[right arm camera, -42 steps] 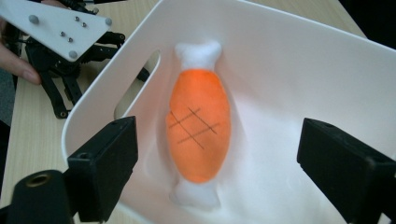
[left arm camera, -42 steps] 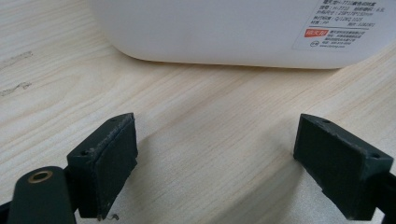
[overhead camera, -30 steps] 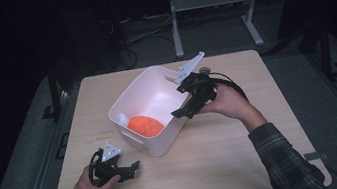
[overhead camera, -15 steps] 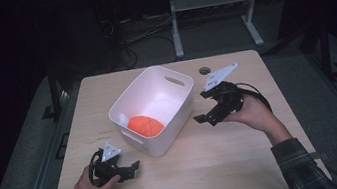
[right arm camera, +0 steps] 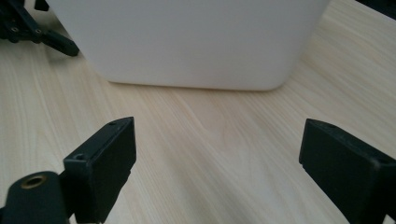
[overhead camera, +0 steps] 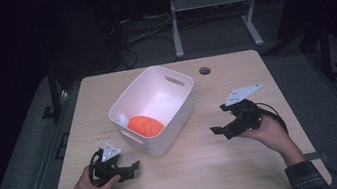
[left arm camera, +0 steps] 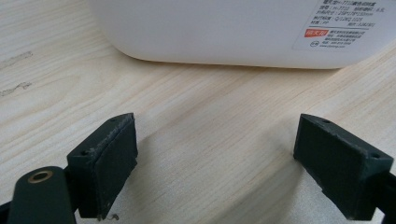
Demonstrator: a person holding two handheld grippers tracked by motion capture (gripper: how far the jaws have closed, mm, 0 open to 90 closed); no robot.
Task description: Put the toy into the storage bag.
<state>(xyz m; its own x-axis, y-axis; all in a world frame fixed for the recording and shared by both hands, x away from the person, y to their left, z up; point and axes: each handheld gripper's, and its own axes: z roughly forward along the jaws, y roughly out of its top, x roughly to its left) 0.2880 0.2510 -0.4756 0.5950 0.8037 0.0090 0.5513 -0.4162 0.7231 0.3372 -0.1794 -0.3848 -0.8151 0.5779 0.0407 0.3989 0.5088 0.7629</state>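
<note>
— Wood table (overhead camera: 193,171), dark room. Where is the orange toy (overhead camera: 145,126)?
— Inside the white tub (overhead camera: 179,110), mid-table.
— And the grippers?
— Left gripper (overhead camera: 130,170) near-left, right gripper (overhead camera: 219,128) on the tub's right. Both wide open, holding nothing.

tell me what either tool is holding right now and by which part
Nothing. The left tool and the right tool both stand open over bare table, clear of the white bin.
</note>
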